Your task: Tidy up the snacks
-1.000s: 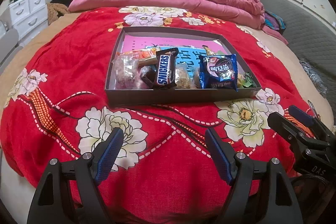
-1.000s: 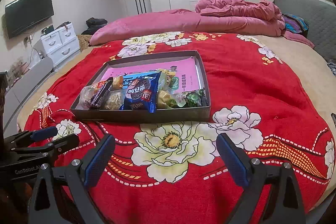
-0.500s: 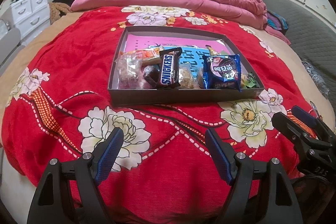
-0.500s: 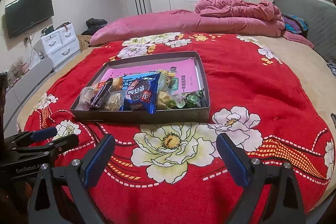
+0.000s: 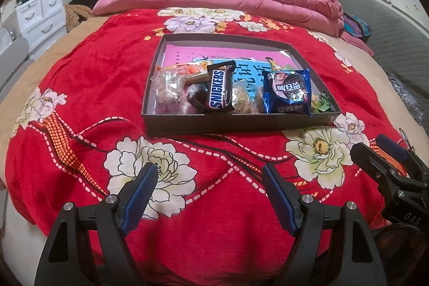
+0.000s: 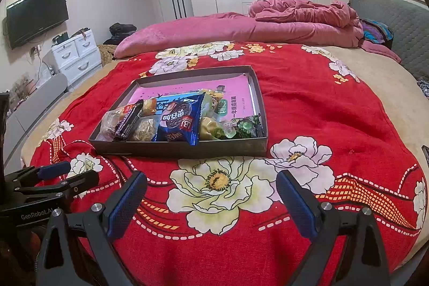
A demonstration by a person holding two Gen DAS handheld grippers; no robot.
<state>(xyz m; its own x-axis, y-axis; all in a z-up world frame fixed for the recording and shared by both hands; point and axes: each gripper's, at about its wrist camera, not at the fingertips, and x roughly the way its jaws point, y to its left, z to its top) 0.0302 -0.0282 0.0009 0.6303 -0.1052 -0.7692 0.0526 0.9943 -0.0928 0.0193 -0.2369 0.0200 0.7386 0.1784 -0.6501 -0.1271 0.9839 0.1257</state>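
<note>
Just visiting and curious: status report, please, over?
Both tongs, left and right, open, empty, short of the box. Snacks piled in dark shallow cardboard box on red floral blanket. Nothing in the way.

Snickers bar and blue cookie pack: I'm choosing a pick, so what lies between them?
Left wrist view: a clear-wrapped crumbly snack lies between the Snickers bar and blue cookie pack.

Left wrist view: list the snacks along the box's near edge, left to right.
Clear bag of purple sweets → Snickers bar → blue cookie pack → green wrapped candy.
</note>
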